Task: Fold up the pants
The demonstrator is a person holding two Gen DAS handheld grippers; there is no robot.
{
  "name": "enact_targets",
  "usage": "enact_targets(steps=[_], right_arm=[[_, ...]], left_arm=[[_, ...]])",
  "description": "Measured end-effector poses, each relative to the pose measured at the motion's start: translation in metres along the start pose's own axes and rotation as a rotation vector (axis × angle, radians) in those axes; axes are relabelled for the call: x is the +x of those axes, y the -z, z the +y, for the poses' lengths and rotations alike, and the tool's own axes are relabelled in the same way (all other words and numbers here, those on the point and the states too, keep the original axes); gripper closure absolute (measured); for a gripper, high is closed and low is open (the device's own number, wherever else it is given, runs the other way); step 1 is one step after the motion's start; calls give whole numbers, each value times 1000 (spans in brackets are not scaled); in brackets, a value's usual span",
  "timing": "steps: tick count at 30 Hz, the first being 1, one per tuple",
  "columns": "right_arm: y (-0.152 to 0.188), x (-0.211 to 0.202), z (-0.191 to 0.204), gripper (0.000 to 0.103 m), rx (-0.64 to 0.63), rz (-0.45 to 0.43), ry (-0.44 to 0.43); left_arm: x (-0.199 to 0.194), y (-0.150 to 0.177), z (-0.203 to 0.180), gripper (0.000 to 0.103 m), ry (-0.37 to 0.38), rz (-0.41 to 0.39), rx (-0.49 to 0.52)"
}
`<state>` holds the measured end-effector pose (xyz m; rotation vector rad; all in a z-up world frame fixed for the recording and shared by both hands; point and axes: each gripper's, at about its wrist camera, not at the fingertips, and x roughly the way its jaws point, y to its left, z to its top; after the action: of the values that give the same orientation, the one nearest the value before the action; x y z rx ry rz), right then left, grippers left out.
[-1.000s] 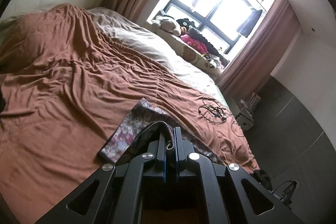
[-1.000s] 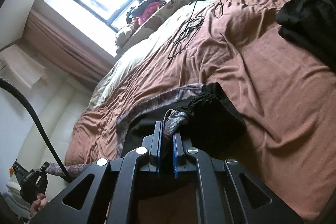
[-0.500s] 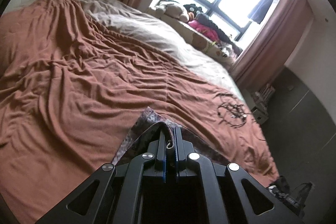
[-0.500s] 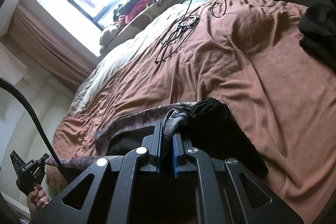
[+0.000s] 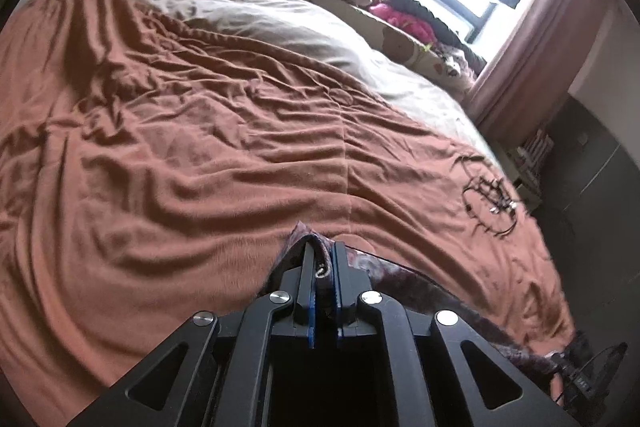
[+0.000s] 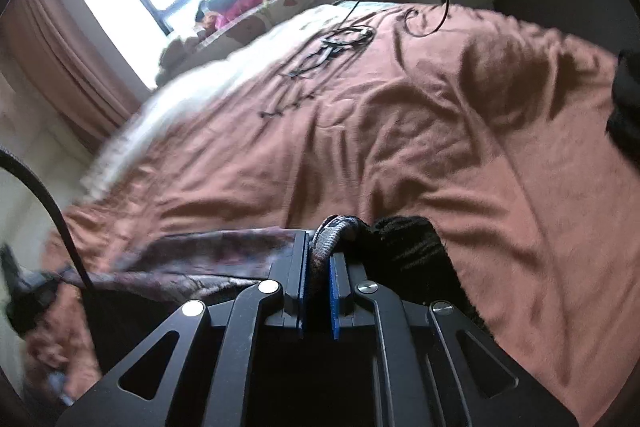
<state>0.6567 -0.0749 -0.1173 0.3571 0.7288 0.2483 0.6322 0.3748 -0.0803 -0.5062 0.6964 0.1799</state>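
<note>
Both pairs of fingers pinch patterned fabric, and both sets of jaws are easing open while the cloth sits between them. With our left gripper (image 5: 324, 259) we hold a gathered edge of the pants (image 5: 392, 271), a small metal ring showing in the pinched fold; the purple-patterned cloth trails off to the right, low over the rust-brown bedspread (image 5: 180, 147). Further right on that spread lies a tangle of black cables (image 5: 490, 201), and beyond it a windowsill piled with soft toys and clothes (image 5: 400, 15). With our right gripper (image 6: 318, 255) we grip a bunched roll of the same pants (image 6: 216, 255), whose patterned length stretches away to the left toward a blurred hand at the frame's edge, while a dark, ribbed part of the garment (image 6: 412, 247) slumps just right of the fingers on the bedspread (image 6: 440, 115).
</note>
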Motion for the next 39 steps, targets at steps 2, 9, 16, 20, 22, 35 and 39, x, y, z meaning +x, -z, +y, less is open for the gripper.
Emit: enact_targets(steps=[2,9,16,20,22,35,39], right_arm=[[0,9,9,83,-38,28,24],[1,-29,29,19,-192,-60,-45],[-12,-47,17,20,-319,-29,25],[-24,-37,5,20,-362,46,61],[-26,-27,4,20,-393,98,69],[-32,25,2,51,-434,217,28],[-28,33,1,66,-475,218,54]], left_arm=[[10,0,2,60,-51,19,16],[7,0,11,36,-84,6,95],[35,9,9,36,-136,97,221],[53,12,6,36,-148,123,278],[61,13,4,37,-150,131,298],[104,20,-23,55,-238,149,406],[109,20,-31,76,-262,131,452]])
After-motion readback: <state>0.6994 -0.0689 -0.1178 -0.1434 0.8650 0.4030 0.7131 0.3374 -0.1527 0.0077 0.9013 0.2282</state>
